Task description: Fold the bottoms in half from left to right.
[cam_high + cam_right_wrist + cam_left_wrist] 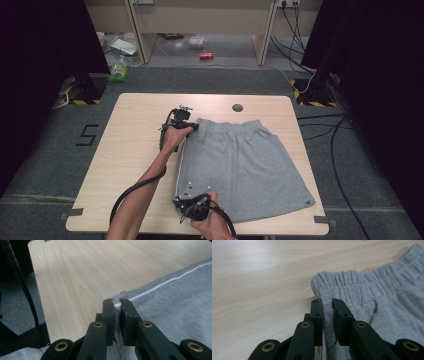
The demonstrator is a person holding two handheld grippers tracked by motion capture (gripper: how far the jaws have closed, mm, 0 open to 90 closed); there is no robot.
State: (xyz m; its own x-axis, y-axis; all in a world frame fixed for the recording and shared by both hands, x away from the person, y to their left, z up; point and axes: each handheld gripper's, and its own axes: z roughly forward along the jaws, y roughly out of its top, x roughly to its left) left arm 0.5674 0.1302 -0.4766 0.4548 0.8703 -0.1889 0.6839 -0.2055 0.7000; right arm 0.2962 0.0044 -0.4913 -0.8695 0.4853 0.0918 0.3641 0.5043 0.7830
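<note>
The left gripper's (327, 305) black fingers (316, 312) are clamped on the side edge of a pair of grey jersey shorts with a gathered elastic waistband (372, 305), just below that waistband. The right gripper's (117, 305) fingers (108, 315) pinch the hem corner of the same side, where a thin white side stripe (165, 283) ends. The shorts (240, 165) lie spread flat on the pale wooden bench (135, 150), waistband at the far side, hem toward the near edge.

Both claws (194, 128) (186, 196) clamped, seemingly.
</note>
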